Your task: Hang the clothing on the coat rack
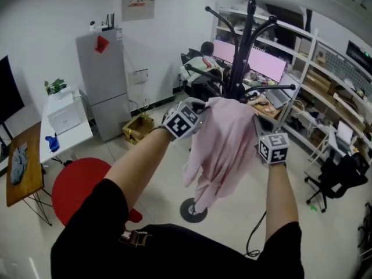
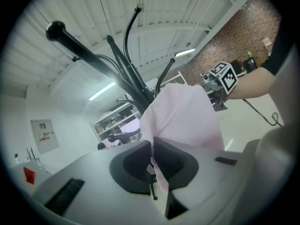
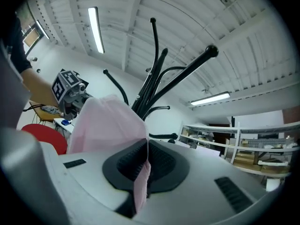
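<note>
A pale pink garment hangs between my two grippers, held up in front of the black coat rack. My left gripper is shut on the garment's upper left edge, the cloth pinched between its dark pads. My right gripper is shut on the upper right edge, with a strip of cloth trailing out of its jaws. The rack's curved hooks rise just behind the cloth, its long arms spreading upward. The rack's round base shows on the floor below the garment's hem.
A red round stool stands at lower left, a grey fridge behind it. A seated person works at a desk beyond the rack. White shelving lines the right wall, and a black office chair stands at far right.
</note>
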Tool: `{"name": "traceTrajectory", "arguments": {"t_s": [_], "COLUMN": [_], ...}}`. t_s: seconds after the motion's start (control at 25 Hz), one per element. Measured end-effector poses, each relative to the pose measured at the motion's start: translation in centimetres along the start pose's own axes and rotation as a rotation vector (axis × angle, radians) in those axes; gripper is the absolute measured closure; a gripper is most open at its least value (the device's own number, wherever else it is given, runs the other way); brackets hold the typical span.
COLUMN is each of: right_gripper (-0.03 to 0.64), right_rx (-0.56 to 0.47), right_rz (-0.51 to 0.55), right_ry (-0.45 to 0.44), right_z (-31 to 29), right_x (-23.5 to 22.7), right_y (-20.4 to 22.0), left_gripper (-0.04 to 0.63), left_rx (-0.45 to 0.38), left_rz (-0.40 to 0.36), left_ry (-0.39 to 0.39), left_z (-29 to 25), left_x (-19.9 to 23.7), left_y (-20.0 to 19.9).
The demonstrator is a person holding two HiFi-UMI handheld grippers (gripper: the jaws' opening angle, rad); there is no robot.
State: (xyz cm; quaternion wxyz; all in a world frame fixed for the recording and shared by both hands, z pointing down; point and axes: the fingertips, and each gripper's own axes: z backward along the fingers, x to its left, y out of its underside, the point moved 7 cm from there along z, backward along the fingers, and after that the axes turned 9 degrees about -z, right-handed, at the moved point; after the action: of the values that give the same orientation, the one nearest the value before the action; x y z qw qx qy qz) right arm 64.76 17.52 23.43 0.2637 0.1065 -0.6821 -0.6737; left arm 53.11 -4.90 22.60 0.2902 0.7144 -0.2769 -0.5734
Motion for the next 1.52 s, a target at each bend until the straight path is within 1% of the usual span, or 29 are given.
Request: {"name": "traceTrajectory", "arguments": {"t_s": [0.12, 0.24, 0.4, 0.52, 0.56, 0.64, 0.72, 0.8, 0.88, 0.96, 1.04, 1.12, 1.2, 1.28, 1.36, 1.44, 1.48, 1.52], "right_gripper": [0.607, 0.604, 0.597, 0.594, 0.581, 0.534, 0.496, 0.459, 0.438, 0.423, 0.423, 0.423, 0.423, 0.423, 0.423, 0.423, 0.45, 0.461], "right_rx": [0.026, 0.029, 0.025, 0.017, 0.014, 0.009, -0.004, -0.026, -0.05, -0.08, -0.125, -0.188, -0.248, -0.273, -0.267, -0.255, -0.253, -0.254], "right_rz": [-0.016, -0.064, -0.107, -0.137, -0.152, -0.193, -0.244, -0.293, -0.329, -0.348, -0.335, -0.29, -0.257, -0.254, -0.257, -0.264, -0.269, -0.273], "right_ry": [-0.036, -0.068, -0.099, -0.116, -0.119, -0.126, -0.13, -0.129, -0.113, -0.083, -0.037, -0.012, -0.049, -0.106, -0.148, -0.193, -0.22, -0.249], "right_z": [-0.6, -0.7, -0.6, -0.4, -0.4, -0.3, 0.0, 0.6, 1.6, 2.9, 4.8, 7.3, 9.4, 10.6, 11.2, 11.6, 11.8, 11.9], "right_x": [1.5, 2.7, 4.0, 4.5, 4.6, 4.4, 4.1, 3.6, 2.9, 2.0, 1.1, 0.7, 1.2, 2.4, 4.1, 5.9, 6.9, 8.1], "right_y": [1.9, 3.0, 3.8, 4.2, 4.2, 4.3, 4.2, 4.1, 3.8, 3.3, 2.5, 1.1, -0.5, -1.7, -2.4, -2.9, -3.2, -3.5], "left_gripper": [0.571, 0.566, 0.561, 0.551, 0.53, 0.469, 0.404, 0.377, 0.377, 0.377, 0.377, 0.377, 0.379, 0.38, 0.404, 0.447, 0.469, 0.496], "left_rx": [0.032, 0.049, 0.067, 0.033, 0.015, -0.016, -0.045, -0.079, -0.114, -0.15, -0.192, -0.239, -0.277, -0.3, -0.311, -0.315, -0.317, -0.319], "left_rz": [-0.005, -0.017, 0.021, 0.063, 0.094, 0.167, 0.225, 0.269, 0.308, 0.328, 0.346, 0.372, 0.394, 0.406, 0.419, 0.437, 0.446, 0.455], "left_ry": [0.018, 0.056, 0.094, 0.14, 0.156, 0.183, 0.199, 0.202, 0.187, 0.153, 0.108, 0.056, 0.01, -0.018, -0.032, -0.047, -0.054, -0.061], "left_z": [-1.6, -2.6, -3.2, -3.1, -3.0, -2.8, -2.4, -1.9, -1.0, 0.6, 2.7, 5.3, 8.2, 11.2, 14.1, 16.8, 18.0, 19.3], "left_x": [-2.2, -4.6, -6.7, -7.9, -8.1, -8.2, -8.0, -7.7, -7.0, -5.8, -4.4, -3.1, -2.0, -1.3, -1.2, -1.5, -1.7, -1.9], "left_y": [0.6, 0.6, 1.1, 1.5, 1.7, 2.1, 2.2, 2.4, 2.8, 3.3, 3.7, 4.1, 4.6, 5.3, 6.0, 6.9, 7.4, 7.8]}}
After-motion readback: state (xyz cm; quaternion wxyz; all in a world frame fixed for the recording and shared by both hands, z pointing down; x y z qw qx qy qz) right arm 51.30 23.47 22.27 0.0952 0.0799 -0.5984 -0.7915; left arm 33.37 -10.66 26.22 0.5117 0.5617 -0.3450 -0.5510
